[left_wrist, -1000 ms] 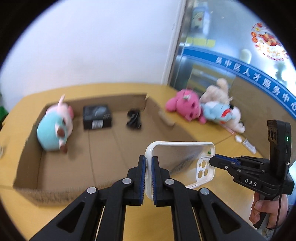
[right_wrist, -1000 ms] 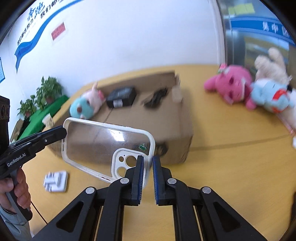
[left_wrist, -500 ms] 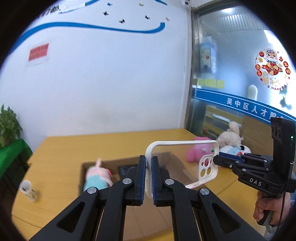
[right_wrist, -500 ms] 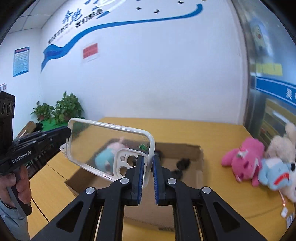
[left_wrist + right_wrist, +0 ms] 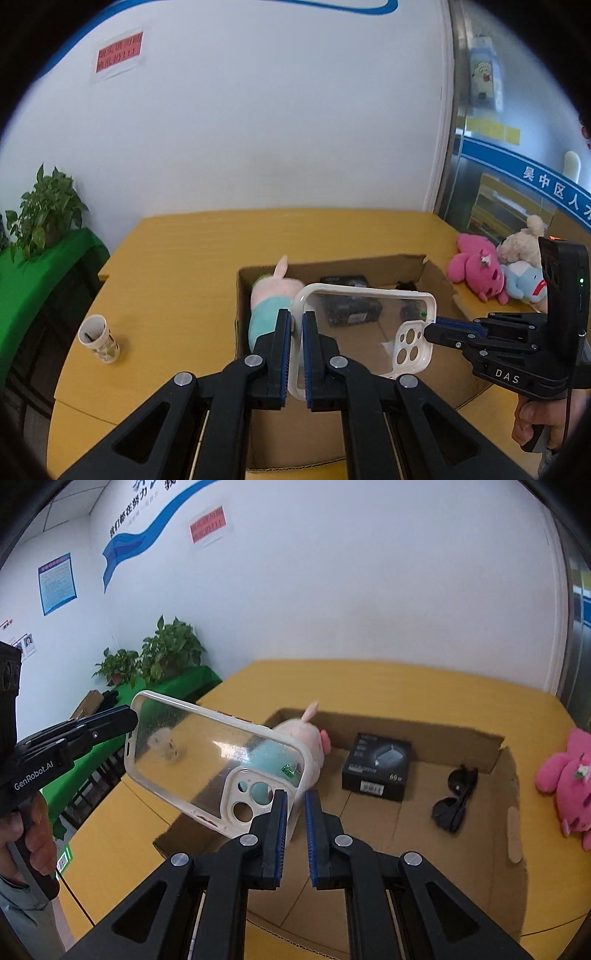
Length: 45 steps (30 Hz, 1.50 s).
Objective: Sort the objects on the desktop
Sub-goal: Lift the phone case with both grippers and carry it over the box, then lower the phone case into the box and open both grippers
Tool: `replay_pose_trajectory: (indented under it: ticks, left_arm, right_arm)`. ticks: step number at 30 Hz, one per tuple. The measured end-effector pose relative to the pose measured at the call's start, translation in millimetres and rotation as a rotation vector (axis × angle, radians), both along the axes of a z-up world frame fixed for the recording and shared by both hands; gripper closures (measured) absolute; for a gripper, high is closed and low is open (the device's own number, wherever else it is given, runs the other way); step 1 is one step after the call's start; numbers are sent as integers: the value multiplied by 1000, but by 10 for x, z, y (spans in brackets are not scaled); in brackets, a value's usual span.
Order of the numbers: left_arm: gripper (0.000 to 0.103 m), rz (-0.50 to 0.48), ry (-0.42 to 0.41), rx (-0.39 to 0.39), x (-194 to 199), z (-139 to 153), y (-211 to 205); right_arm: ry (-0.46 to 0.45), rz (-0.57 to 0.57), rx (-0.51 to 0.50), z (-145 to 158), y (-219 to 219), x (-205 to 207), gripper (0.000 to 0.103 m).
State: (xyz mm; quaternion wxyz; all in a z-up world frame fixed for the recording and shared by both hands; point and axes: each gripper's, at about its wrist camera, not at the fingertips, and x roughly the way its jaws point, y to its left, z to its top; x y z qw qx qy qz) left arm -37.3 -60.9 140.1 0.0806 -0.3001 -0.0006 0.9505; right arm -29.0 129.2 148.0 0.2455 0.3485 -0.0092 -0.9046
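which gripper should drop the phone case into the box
Right, probably. Both grippers pinch the clear phone case, but the right gripper sits over the cardboard box, while the left gripper holds the end nearer its outer wall.

"DAS" in white on the right gripper (image 5: pixel 430 331) body. "GenRobot.AI" on the left gripper (image 5: pixel 133 716) body. Blue band (image 5: pixel 554 186) on glass partition: "吴中区人". Black box (image 5: pixel 376 766): "60W", remaining print illegible. Red wall sign (image 5: pixel 208 524): characters too blurred.

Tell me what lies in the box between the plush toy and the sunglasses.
In the right wrist view, a black boxed charger lies flat on the cardboard box floor between the pink-and-teal plush toy and the black sunglasses.
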Motion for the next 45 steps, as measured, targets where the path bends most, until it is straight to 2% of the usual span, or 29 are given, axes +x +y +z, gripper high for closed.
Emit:
replay_pose_trajectory:
  ticks: [5, 9, 18, 21, 26, 29, 32, 33, 34, 38, 39, 41, 42, 43, 45]
  left_arm:
    - [98, 11, -150, 4, -192, -519, -72]
    - [98, 3, -235, -38, -270, -776, -70]
    - [98, 8, -379, -152, -442, -1146, -103]
    - [98, 20, -437, -201, -502, -1260, -107]
    - [98, 35, -478, -258, -547, -1362, -99]
    - [97, 41, -486, -290, -561, -1378, -58]
    - [96, 32, -497, -264, -600, -1411, -58]
    - [96, 42, -497, -264, -599, -1417, -66]
    - [96, 46, -489, -264, -594, -1407, -68]
    - [94, 74, -395, -262, -482, -1211, -62]
    - [91, 83, -350, -242, -415, -1106, -71]
    - [71, 94, -259, -172, -263, -891, -87]
    - [49, 100, -202, -130, -157, -767, -80]
    - [32, 103, -147, -101, -57, -669, -61]
    - [24, 104, -10, -49, 192, -485, 35]
  right_arm:
    - [-159, 12, 18, -636, -29, -190, 94]
    - [-258, 25, 36, -973, -36, -319, 94]
    - [-441, 50, 51, -1361, -190, -438, 91]
    - [-483, 43, 31, -1447, -214, -468, 91]
    - [-527, 50, 66, -1571, -332, -488, 90]
    - [-537, 53, 68, -1592, -366, -479, 82]
    - [-543, 53, 31, -1585, -350, -490, 57]
    - [-536, 43, 24, -1569, -330, -481, 45]
    - [-527, 38, 19, -1551, -315, -482, 39]
    - [-404, 20, 10, -1276, -184, -316, 35]
    - [-346, 7, 14, -1156, -127, -230, 30]
    - [-230, -35, 39, -928, 4, -45, 18]
    - [-161, -69, 61, -809, 81, 82, 9]
    - [-103, -104, 82, -707, 147, 210, 0]
    - [6, -169, 113, -555, 319, 450, 0]
